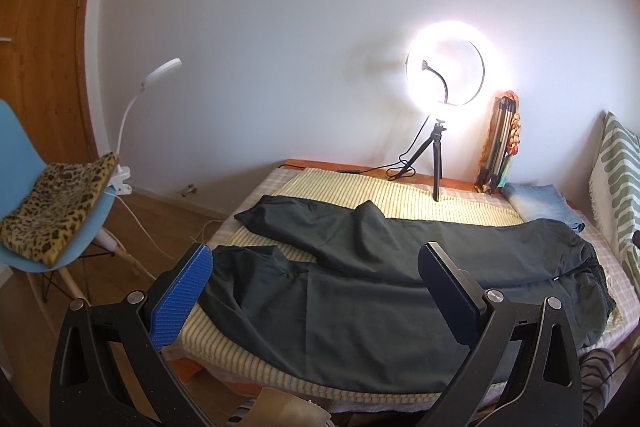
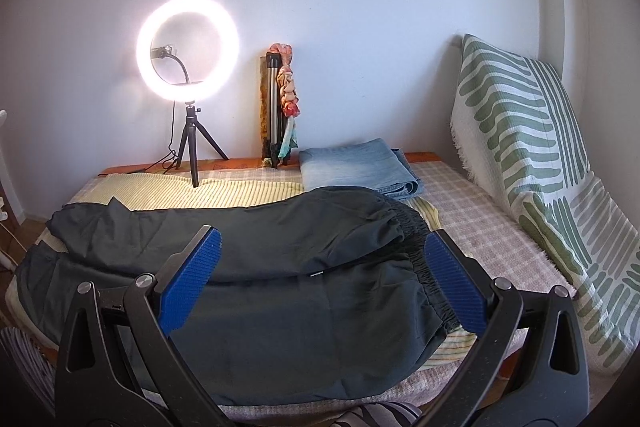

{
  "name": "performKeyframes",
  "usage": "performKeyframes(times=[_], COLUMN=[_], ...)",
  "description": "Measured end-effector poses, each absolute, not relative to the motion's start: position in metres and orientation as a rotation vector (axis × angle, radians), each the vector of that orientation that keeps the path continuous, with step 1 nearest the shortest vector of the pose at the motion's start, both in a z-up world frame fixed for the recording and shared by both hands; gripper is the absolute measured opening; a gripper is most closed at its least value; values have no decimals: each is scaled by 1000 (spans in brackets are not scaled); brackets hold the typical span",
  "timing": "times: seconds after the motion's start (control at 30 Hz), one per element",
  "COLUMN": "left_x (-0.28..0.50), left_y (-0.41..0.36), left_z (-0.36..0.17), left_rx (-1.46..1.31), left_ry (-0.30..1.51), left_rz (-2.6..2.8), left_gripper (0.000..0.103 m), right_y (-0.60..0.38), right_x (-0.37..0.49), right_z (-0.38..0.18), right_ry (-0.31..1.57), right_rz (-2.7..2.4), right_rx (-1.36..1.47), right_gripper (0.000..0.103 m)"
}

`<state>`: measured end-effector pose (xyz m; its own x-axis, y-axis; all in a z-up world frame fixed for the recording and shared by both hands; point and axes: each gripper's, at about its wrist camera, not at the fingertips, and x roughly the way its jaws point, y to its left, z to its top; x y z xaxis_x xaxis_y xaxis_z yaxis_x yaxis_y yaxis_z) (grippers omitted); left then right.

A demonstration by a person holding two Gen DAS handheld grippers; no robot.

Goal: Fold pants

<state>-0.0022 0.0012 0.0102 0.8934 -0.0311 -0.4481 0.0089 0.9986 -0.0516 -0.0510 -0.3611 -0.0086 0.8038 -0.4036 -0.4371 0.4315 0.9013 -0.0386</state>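
Dark green pants [image 1: 360, 279] lie spread flat on the bed, legs pointing left and the elastic waistband at the right; in the right wrist view the pants [image 2: 280, 267] fill the foreground, waistband [image 2: 424, 247] at the right. My left gripper [image 1: 316, 267] is open and empty, hovering above the leg part. My right gripper [image 2: 324, 251] is open and empty, hovering above the waist part.
A lit ring light on a tripod [image 1: 444, 67] [image 2: 188, 51] stands at the bed's far edge. Folded blue jeans [image 2: 356, 167] lie behind the pants. A green patterned cushion [image 2: 520, 147] leans at the right. A blue chair [image 1: 40, 219] stands left of the bed.
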Motion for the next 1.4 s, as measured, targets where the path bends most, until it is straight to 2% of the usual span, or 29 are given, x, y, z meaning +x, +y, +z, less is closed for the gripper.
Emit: performKeyframes(times=[1.4], left_x=[-5], left_y=[-3], left_z=[7], left_rx=[-46], left_ry=[462], left_rz=[-21], left_gripper=[102], right_y=[-358], right_x=[-49], right_z=[-11], right_ry=[465], right_rz=[-441], right_rx=[65], right_gripper=[103])
